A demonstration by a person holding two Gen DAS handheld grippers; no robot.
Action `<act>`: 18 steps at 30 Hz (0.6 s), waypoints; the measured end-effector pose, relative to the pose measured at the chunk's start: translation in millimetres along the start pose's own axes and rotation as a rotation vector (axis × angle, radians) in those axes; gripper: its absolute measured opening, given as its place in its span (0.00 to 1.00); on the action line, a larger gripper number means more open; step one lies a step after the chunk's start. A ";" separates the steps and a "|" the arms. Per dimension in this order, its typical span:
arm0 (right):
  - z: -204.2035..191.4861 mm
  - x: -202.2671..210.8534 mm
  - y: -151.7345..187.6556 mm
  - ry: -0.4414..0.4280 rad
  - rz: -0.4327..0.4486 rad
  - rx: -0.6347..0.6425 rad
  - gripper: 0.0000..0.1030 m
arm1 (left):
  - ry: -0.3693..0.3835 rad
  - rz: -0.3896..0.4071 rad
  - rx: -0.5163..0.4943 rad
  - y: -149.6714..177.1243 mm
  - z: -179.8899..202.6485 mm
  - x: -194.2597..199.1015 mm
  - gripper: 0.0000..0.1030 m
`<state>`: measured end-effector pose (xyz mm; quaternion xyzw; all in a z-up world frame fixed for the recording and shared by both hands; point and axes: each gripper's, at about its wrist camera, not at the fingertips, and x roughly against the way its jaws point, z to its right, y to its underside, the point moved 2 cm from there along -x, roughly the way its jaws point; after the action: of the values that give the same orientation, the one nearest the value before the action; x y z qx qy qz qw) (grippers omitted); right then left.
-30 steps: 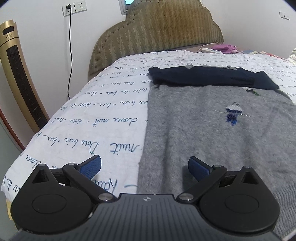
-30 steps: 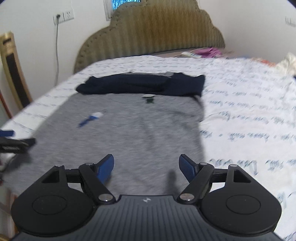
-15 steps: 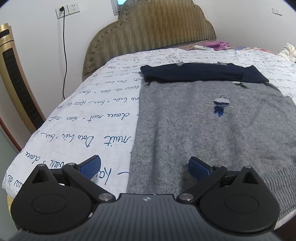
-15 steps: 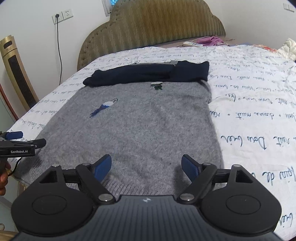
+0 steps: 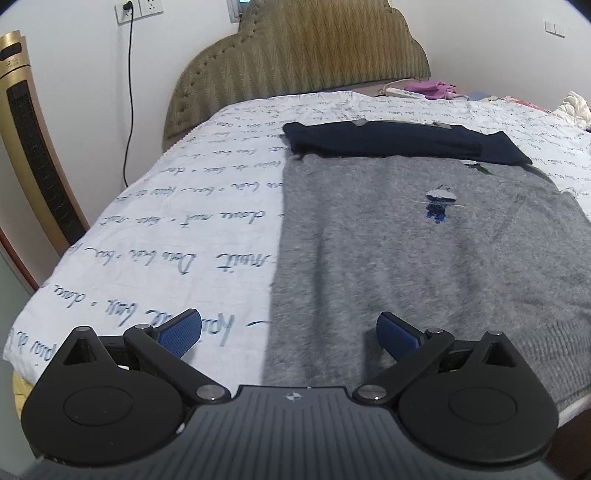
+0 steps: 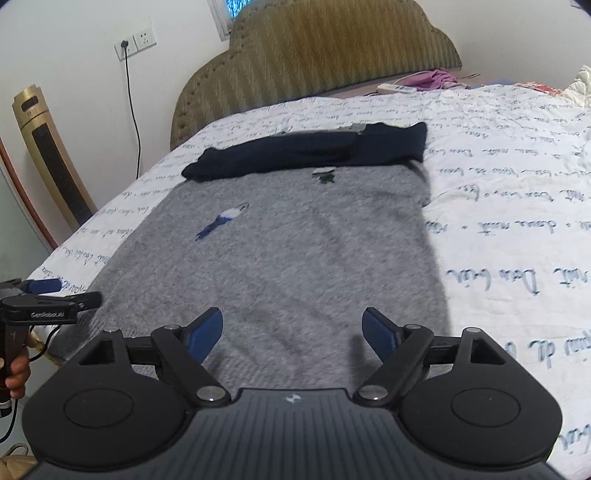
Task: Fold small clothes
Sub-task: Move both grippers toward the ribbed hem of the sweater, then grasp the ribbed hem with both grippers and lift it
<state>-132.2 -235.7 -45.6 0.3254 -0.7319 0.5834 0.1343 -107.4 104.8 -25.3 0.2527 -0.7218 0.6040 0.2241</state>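
A grey knitted sweater with a small blue and white figure on its chest lies flat on the bed. A dark navy garment lies folded across its far end. My left gripper is open above the sweater's near left edge, one pad over the sheet and one over the knit. My right gripper is open over the sweater's near hem, nothing between its pads. In the right wrist view the left gripper shows at the left edge, held by a hand.
The bed wears a white sheet with blue handwriting print. A padded olive headboard stands at the far end. A gold tower fan stands left of the bed, a cable hanging from a wall socket. Pink cloth and a power strip lie beyond.
Both views have pulled back a little toward the near edge of the bed. The right gripper's jaws have widened slightly. Neither garment has moved.
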 end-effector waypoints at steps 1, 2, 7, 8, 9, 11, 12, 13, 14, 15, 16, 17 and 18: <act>2.7 1.6 -0.3 0.010 0.001 0.006 0.81 | 0.001 -0.004 -0.002 1.2 -3.4 0.9 0.99; 4.4 3.1 -0.1 0.024 0.000 0.019 0.81 | 0.003 -0.012 0.000 2.3 -7.1 1.8 0.98; 23.6 11.0 0.0 0.023 -0.028 -0.011 0.81 | 0.098 -0.047 0.033 7.8 -22.6 2.7 0.94; 30.9 13.5 -0.2 0.006 -0.025 -0.039 0.81 | 0.118 -0.055 0.044 8.9 -25.2 1.9 0.93; 38.7 16.1 -0.2 -0.007 -0.025 -0.066 0.81 | 0.146 -0.070 0.059 9.9 -28.7 -0.1 0.93; 53.7 20.2 1.2 -0.025 -0.035 -0.107 0.81 | 0.192 -0.094 0.097 12.4 -34.1 -4.3 0.90; 60.0 22.1 2.7 -0.028 -0.038 -0.118 0.81 | 0.220 -0.104 0.120 13.9 -37.3 -6.6 0.89; 65.1 23.6 4.7 -0.025 -0.040 -0.128 0.81 | 0.243 -0.111 0.140 15.1 -40.0 -8.6 0.89; 71.0 24.6 7.3 -0.022 -0.047 -0.143 0.81 | 0.255 -0.114 0.156 16.1 -40.9 -9.7 0.88; 75.8 25.0 9.8 -0.019 -0.056 -0.156 0.81 | 0.263 -0.112 0.161 16.4 -41.8 -10.1 0.88; 79.4 24.9 12.6 -0.023 -0.065 -0.165 0.81 | 0.268 -0.109 0.157 16.5 -41.6 -9.7 0.87; 81.2 24.5 15.7 -0.034 -0.078 -0.167 0.81 | 0.274 -0.109 0.148 16.2 -40.3 -9.3 0.85; 80.5 23.7 18.6 -0.043 -0.092 -0.159 0.81 | 0.283 -0.110 0.139 16.1 -38.2 -8.5 0.85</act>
<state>-147.1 -317.0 -69.0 0.3594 -0.7630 0.5094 0.1707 -110.3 145.6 -36.3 0.2189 -0.6246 0.6689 0.3383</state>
